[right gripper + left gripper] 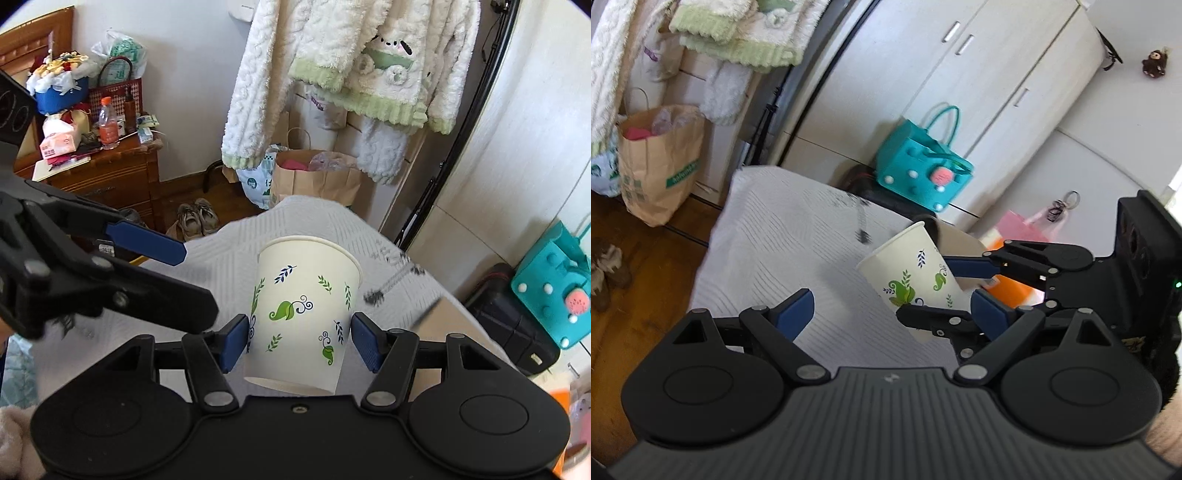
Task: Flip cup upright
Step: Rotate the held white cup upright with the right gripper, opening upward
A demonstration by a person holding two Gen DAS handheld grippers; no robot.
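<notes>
A white paper cup (pixel 303 314) with green and blue leaf prints sits between the blue pads of my right gripper (pixel 299 341), rim away from the camera. The pads touch its sides, so the gripper is shut on it. In the left wrist view the same cup (pixel 912 275) is tilted, rim toward the upper left, above the white cloth (pixel 783 236), held by the right gripper (pixel 971 288). My left gripper (pixel 894 312) is open and empty just left of the cup; its blue finger (pixel 147 243) shows in the right wrist view.
A table with a white textured cloth (pixel 207 266) lies under both grippers. A teal bag (pixel 923 173) stands beyond its far edge by white cupboards. A brown paper bag (pixel 657 162) stands on the wooden floor at left. A wooden nightstand (pixel 107 173) holds clutter.
</notes>
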